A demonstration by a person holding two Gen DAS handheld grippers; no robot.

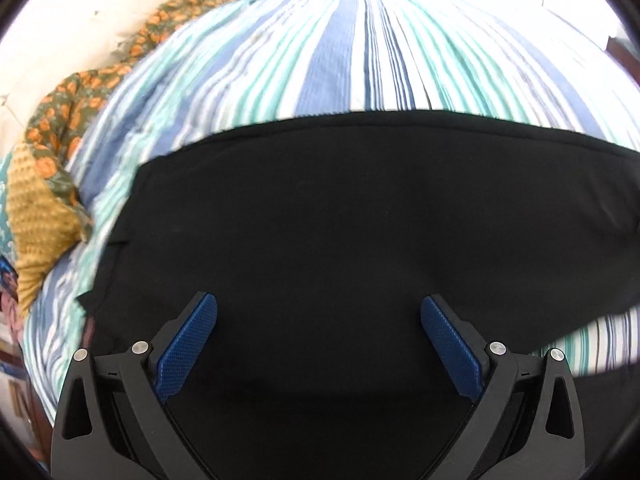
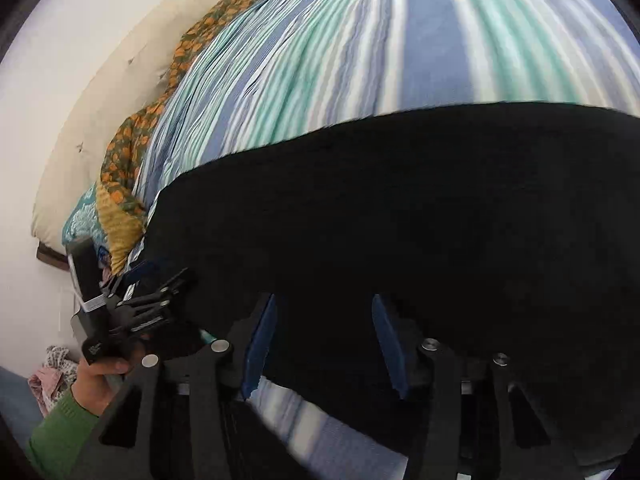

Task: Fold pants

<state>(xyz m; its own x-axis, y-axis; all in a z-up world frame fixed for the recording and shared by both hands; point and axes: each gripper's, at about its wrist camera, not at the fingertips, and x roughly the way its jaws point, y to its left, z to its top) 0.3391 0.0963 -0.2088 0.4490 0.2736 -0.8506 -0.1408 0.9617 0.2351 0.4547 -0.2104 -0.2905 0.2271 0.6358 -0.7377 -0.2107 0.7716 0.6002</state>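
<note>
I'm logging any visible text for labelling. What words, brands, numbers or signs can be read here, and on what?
None can be read.
The left gripper, seen from the right wrist, bears a small pale mark on its handle, too blurred to read.
Black pants: no label visible.
Striped bedsheet: pattern only.

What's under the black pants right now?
The pants lie on a striped sheet, which shows beyond their far edge and at a near corner. Whatever is directly beneath the dark fabric is covered, so further folded layers cannot be seen.
</note>
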